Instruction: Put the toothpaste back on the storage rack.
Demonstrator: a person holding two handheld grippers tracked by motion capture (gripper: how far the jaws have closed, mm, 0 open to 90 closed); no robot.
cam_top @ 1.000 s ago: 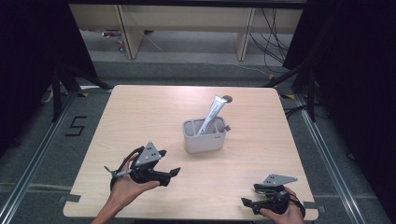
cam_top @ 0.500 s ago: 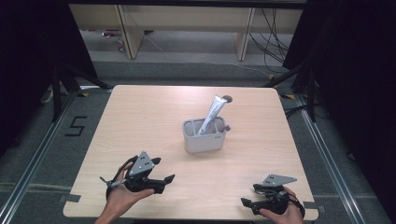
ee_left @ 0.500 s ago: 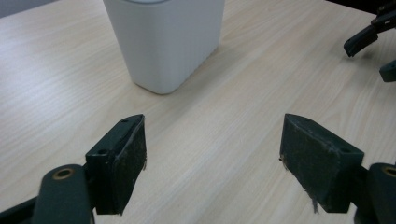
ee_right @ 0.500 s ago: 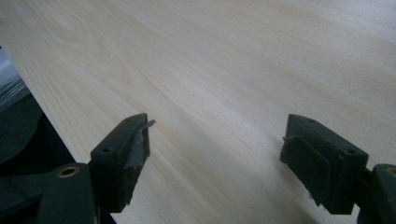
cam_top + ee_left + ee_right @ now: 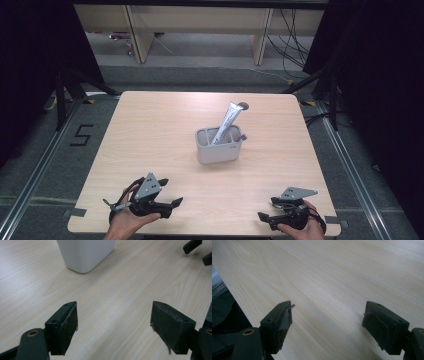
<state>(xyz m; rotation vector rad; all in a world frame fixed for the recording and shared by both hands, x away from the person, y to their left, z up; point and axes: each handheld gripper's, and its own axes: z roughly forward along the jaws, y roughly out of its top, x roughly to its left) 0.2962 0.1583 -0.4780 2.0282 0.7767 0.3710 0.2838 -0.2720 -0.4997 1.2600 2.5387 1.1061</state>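
Observation:
A pale grey holder (image 5: 219, 146) stands at the middle of the wooden table (image 5: 150, 125), and a silver tube (image 5: 227, 121) leans upright inside it. My left gripper (image 5: 172, 206) lies near the front left edge, held by a hand, with its jaws open and pointing right. In the left gripper view the left gripper (image 5: 113, 317) is open over bare wood, with the holder's base (image 5: 85, 255) farther ahead. Resting at the front right edge, my right gripper (image 5: 267, 212) points left. The right gripper (image 5: 327, 317) is open and holds nothing.
The right gripper's black jaws show at the top right of the left gripper view. The table's near edge (image 5: 234, 305) runs close to the left jaw in the right gripper view. Shelving (image 5: 200, 30) and cables (image 5: 295, 45) lie beyond the table.
My left gripper has drawn back toward the front edge of the table, still open. The right gripper, the holder and the tube have not moved.

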